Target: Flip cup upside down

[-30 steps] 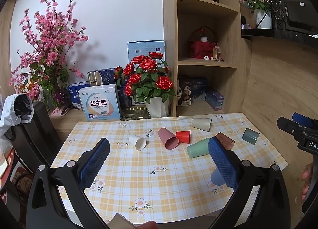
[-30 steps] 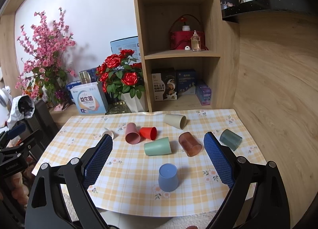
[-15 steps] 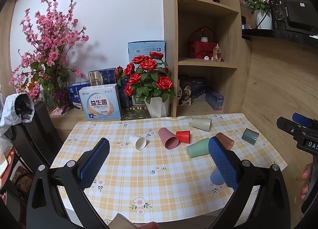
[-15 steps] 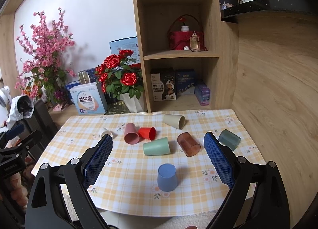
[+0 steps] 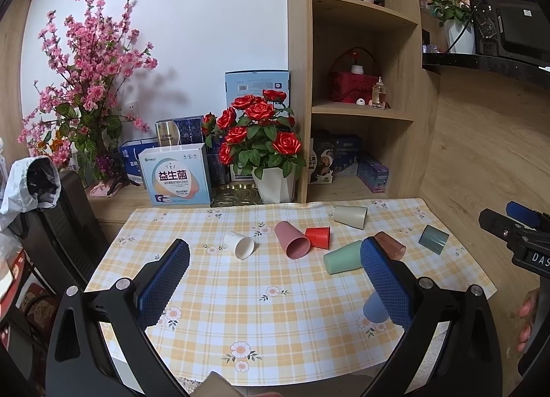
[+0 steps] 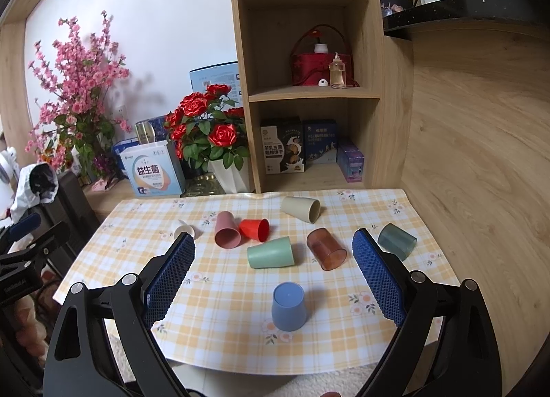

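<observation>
Several cups lie on their sides on the checked tablecloth (image 6: 223, 293): white (image 5: 240, 245), pink (image 6: 227, 229), red (image 6: 255, 229), beige (image 6: 301, 209), green (image 6: 271, 253), brown (image 6: 326, 249) and dark grey-green (image 6: 397, 240). A blue cup (image 6: 288, 306) stands upside down near the front edge. My right gripper (image 6: 273, 280) is open and empty, held above the front of the table just behind the blue cup. My left gripper (image 5: 275, 276) is open and empty, above the table's front left; its right finger hides most of the blue cup (image 5: 374, 307).
A white pot of red roses (image 6: 213, 135), boxes (image 6: 153, 173) and a pink blossom plant (image 6: 75, 87) stand behind the table. A wooden shelf unit (image 6: 309, 87) rises at the back right. A wooden wall (image 6: 474, 156) runs along the right. A black chair (image 5: 62, 225) stands at the left.
Both grippers have drifted slightly; the cups have not moved. Both stay open and empty.
</observation>
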A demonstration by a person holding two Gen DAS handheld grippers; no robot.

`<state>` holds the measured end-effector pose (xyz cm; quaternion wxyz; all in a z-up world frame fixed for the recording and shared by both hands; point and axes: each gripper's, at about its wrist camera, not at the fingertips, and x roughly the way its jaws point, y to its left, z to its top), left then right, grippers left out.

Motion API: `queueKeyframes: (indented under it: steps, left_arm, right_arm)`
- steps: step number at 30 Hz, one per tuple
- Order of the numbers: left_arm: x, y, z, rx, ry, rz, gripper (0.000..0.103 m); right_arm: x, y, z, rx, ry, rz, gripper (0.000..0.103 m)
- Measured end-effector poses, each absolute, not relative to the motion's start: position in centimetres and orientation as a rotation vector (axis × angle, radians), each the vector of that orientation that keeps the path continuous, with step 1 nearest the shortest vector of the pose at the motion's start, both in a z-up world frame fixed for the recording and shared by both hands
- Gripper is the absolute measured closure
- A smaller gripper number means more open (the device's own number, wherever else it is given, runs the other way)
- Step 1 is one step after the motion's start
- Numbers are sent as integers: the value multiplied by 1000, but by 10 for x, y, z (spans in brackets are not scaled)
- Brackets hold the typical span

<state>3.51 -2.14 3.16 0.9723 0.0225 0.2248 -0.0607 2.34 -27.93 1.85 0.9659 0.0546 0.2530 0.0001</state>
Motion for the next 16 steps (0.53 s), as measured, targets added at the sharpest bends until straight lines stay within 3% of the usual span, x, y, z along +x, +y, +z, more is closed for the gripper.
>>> queueKeyframes:
  steps: [16]
  left_arm:
    - [34,-23,31,54,454,-120,6]
  right_arm:
    - [23,-279,19,109,513,0,13]
